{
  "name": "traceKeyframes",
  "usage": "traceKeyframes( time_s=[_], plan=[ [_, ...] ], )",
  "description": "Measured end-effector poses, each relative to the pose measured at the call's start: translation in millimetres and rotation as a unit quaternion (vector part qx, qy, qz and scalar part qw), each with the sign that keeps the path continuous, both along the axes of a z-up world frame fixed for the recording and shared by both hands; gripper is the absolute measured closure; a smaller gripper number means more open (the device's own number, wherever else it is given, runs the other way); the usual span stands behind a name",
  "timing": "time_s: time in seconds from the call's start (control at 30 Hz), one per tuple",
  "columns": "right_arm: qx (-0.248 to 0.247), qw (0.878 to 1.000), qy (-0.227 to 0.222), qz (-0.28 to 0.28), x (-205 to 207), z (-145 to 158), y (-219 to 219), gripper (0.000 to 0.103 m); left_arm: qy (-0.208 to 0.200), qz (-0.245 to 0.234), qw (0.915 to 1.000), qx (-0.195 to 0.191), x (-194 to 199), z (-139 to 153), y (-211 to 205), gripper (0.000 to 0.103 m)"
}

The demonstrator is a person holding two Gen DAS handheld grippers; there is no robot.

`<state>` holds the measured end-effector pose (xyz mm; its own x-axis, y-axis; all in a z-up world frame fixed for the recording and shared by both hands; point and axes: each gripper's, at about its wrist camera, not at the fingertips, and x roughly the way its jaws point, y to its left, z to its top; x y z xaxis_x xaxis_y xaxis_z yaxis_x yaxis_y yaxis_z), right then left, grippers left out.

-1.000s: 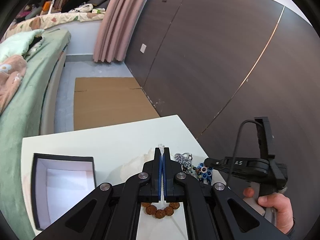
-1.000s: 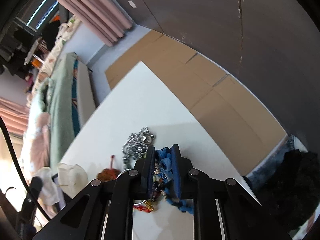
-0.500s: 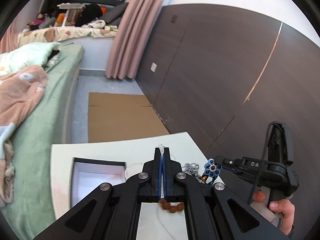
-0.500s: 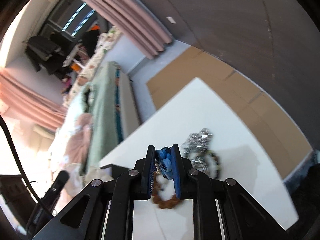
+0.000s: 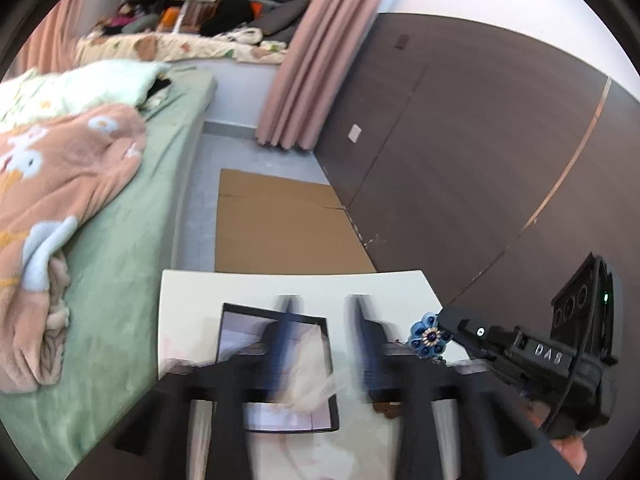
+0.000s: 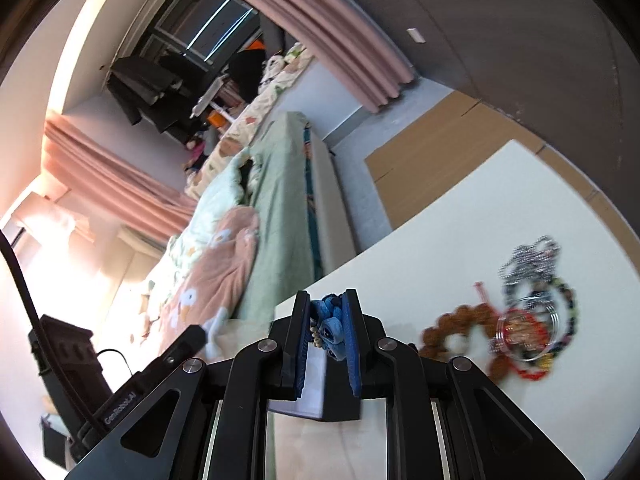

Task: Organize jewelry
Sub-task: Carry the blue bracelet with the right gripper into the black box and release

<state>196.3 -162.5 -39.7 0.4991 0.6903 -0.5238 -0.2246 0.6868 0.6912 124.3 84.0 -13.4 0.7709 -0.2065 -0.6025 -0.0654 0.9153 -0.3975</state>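
My left gripper [image 5: 323, 320] hovers over a black box with a white inside [image 5: 240, 328] on the white table [image 5: 188, 292]. Its jaws are opening and blurred. A translucent white pouch [image 5: 308, 380] hangs loose below them over the box, with neither pad touching it. My right gripper [image 6: 326, 300] is shut on a blue flower-bead piece [image 6: 330, 322], held above the box's corner [image 6: 340, 408]. In the left wrist view that blue piece [image 5: 430, 338] hangs at the right gripper's tip, just right of the box.
A jewelry pile lies on the table's right: a brown bead bracelet [image 6: 452, 324], a silver chain [image 6: 528, 260] and a clear bangle [image 6: 524, 336]. A bed with a green cover [image 5: 132, 240] runs along the left. Flat cardboard [image 5: 280, 228] lies on the floor beyond.
The left jaws, shut on the pouch's top before, have sprung apart and the pouch has come free. The right gripper has lifted the blue piece off the pile and carried it towards the box.
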Motion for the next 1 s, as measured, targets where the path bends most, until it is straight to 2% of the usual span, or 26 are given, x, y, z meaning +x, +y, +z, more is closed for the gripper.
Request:
traceKeyframes(
  time_s=[0.07, 0.4, 0.43, 0.5, 0.53, 0.57, 0.6, 0.73, 1.0],
  plan=[
    [0.005, 1.0, 0.0, 0.013, 0, -2, 13, 0.085, -0.015, 0.019, 0.9997, -0.01, -6, 2, 12, 0.017],
    [0.049, 0.995, 0.02, 0.086, -4, -16, 64, 0.085, -0.022, 0.075, 0.9964, -0.034, -15, 3, 50, 0.017],
    [0.052, 0.994, 0.027, 0.096, -3, -18, 68, 0.083, -0.022, 0.077, 0.9962, -0.035, -15, 3, 51, 0.017],
    [0.042, 0.992, 0.047, 0.106, -1, -25, 75, 0.073, -0.025, 0.08, 0.9958, -0.037, -15, 3, 53, 0.017],
    [0.032, 0.992, 0.056, 0.106, 1, -28, 78, 0.056, -0.026, 0.079, 0.9958, -0.038, -16, 3, 52, 0.017],
    [0.025, 0.993, 0.06, 0.099, 2, -30, 76, 0.044, -0.027, 0.077, 0.9959, -0.039, -15, 3, 52, 0.017],
    [0.02, 0.994, 0.059, 0.085, 2, -31, 71, 0.041, -0.027, 0.075, 0.996, -0.04, -15, 3, 50, 0.017],
    [0.015, 0.997, 0.05, 0.064, 3, -27, 49, 0.04, -0.027, 0.061, 0.9971, -0.038, -13, 4, 39, 0.017],
    [-0.015, 0.999, 0.039, 0.001, 4, -14, -8, 0.037, -0.03, 0.035, 0.9989, -0.01, -3, 3, 0, 0.017]
  ],
)
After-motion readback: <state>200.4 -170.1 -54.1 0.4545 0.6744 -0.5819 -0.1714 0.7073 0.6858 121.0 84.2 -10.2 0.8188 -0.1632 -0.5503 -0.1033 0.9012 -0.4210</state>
